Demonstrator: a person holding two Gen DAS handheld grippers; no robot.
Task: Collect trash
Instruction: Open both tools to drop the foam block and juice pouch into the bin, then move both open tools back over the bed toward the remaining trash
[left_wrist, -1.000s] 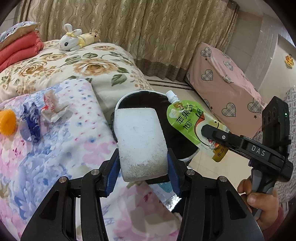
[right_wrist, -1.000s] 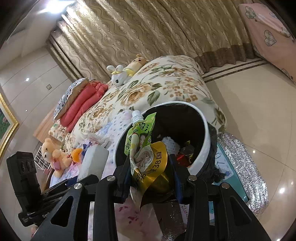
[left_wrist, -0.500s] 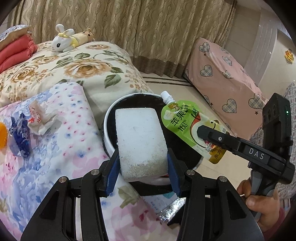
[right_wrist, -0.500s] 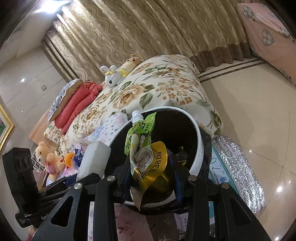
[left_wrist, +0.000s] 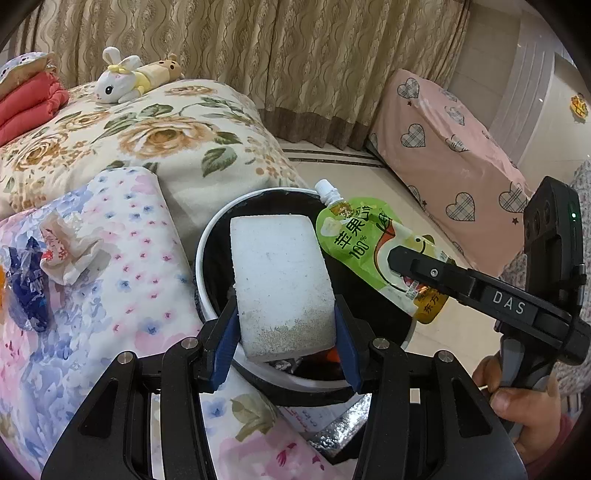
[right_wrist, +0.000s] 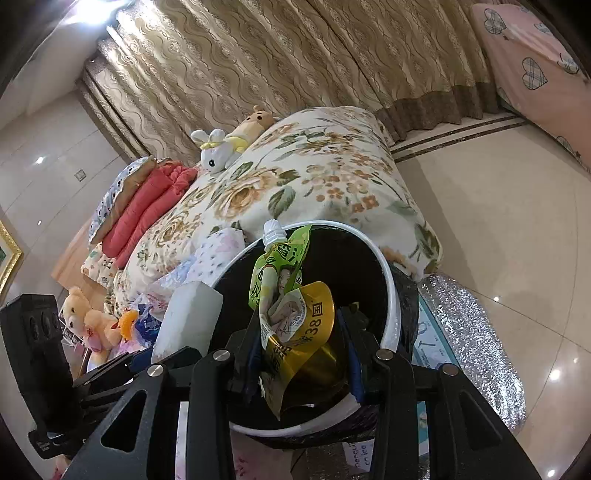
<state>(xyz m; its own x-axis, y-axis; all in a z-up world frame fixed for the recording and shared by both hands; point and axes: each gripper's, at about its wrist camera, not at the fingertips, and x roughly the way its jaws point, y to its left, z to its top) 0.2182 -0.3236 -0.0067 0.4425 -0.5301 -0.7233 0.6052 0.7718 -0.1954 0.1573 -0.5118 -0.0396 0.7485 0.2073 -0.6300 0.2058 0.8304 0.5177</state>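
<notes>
— What is the room like?
— A bedroom with tan patterned curtains (left_wrist: 280, 55) at the far wall, a shiny tiled floor (right_wrist: 498, 229) and a bed under a flowered quilt (left_wrist: 155, 144).

— What is the left gripper doing?
— The left gripper (left_wrist: 286, 334) has its blue pads clamped on the two sides of a white foam block (left_wrist: 282, 284), which stands up out of the jaws, speckled near its lower end.

— And the right one?
— The right gripper (right_wrist: 301, 347) is closed on a crumpled green and gold juice pouch (right_wrist: 291, 306), white spout pointing up. A hand (left_wrist: 517, 417) grips its handle at the lower right of the left view.

— Where are those two things in the scene?
— Both are held over the mouth of a trash bin (left_wrist: 201, 258) with a white rim and a black liner, which stands on the floor beside the bed. The block is on the left, the pouch on the right, close together.

— Anything farther out?
— To the left, on a pastel flowered cloth (left_wrist: 122, 280), lie a crumpled white wrapper (left_wrist: 68, 254) and a blue wrapper (left_wrist: 27, 288). A toy rabbit (left_wrist: 118, 81) rests on the far quilt, and a pink heart-print cover (left_wrist: 454, 147) is at the right.
</notes>
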